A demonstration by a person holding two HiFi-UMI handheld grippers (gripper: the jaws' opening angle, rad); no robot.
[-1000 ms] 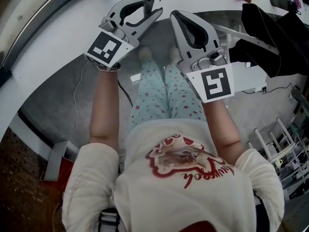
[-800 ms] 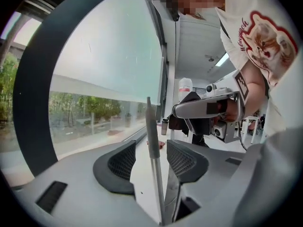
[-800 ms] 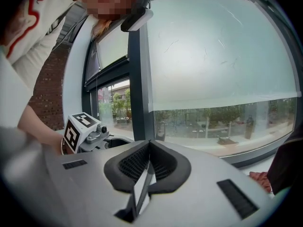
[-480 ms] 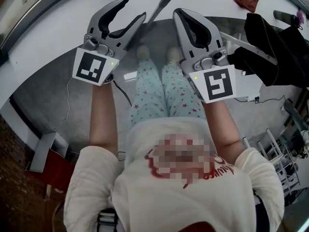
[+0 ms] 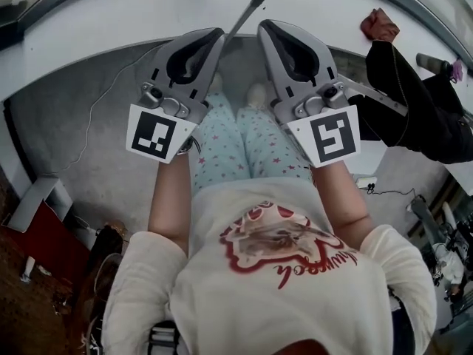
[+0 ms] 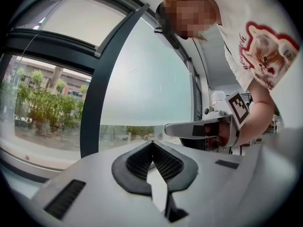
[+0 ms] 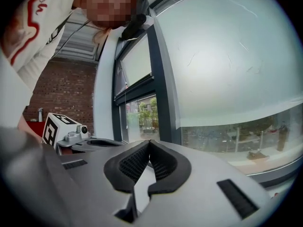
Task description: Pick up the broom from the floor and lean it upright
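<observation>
Above the grey floor [image 5: 81, 117], left tongs [image 5: 216, 34] have just closed empty; right tongs [image 5: 264, 26] sit shut, narrowly apart.

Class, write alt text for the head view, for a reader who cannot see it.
Seen from above, a person holds the left gripper and right gripper side by side, each with its jaws shut and empty, the left's having just closed. A grey broom handle slants away beyond and between their tips.
</observation>
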